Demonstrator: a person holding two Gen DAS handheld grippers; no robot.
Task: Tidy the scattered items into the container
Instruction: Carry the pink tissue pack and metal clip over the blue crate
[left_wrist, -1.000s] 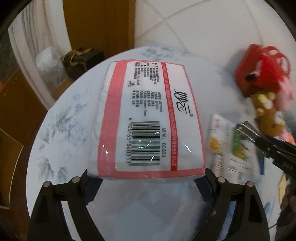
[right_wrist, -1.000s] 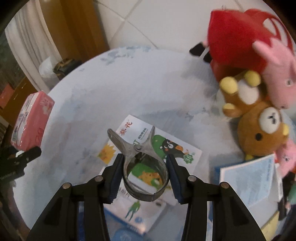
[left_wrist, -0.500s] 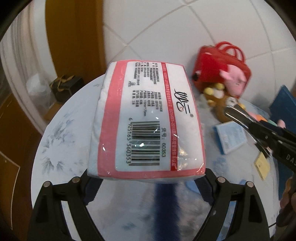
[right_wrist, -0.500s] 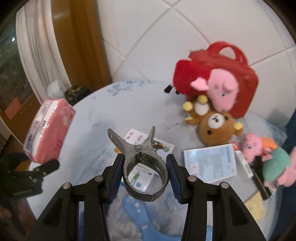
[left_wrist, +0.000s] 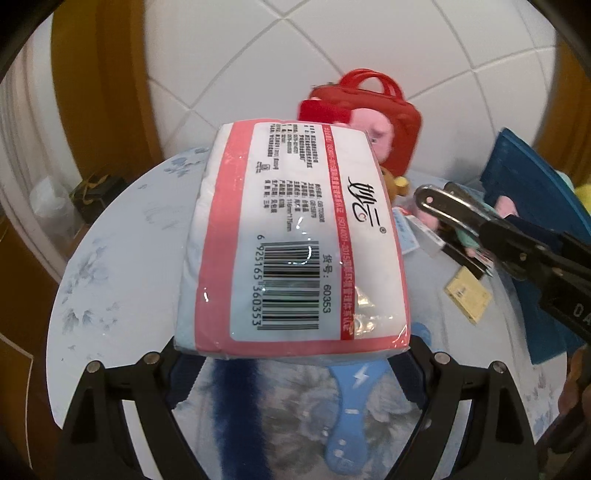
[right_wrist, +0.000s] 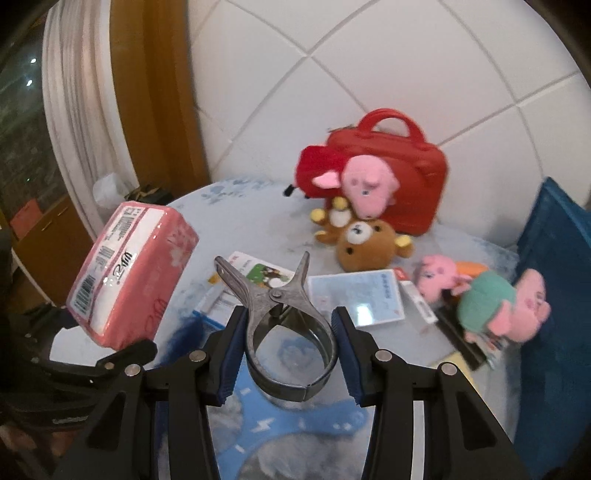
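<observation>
My left gripper (left_wrist: 295, 360) is shut on a pink-and-white tissue pack (left_wrist: 291, 240), held barcode side up above the round table (left_wrist: 110, 277). In the right wrist view the same pack (right_wrist: 133, 273) hangs at the left. A grey metal spring clip (right_wrist: 280, 314) is held loop end in by my right gripper (right_wrist: 290, 350), handles pointing away. The clip (left_wrist: 450, 206) also pokes in from the right of the left wrist view. A dark blue crate (right_wrist: 554, 258) stands at the table's right edge.
A red handbag (right_wrist: 388, 177) leans on the tiled wall behind a pink pig plush (right_wrist: 369, 184) and a brown bear plush (right_wrist: 365, 243). Small plush pigs (right_wrist: 491, 299), cards (right_wrist: 358, 295) and a yellow note (left_wrist: 467, 295) lie near the crate. A light blue flat tool (left_wrist: 351, 398) lies below the grippers.
Both grippers rose and pulled back over the table, still holding the pack and the clip. The wall, red handbag and blue crate have come into view.
</observation>
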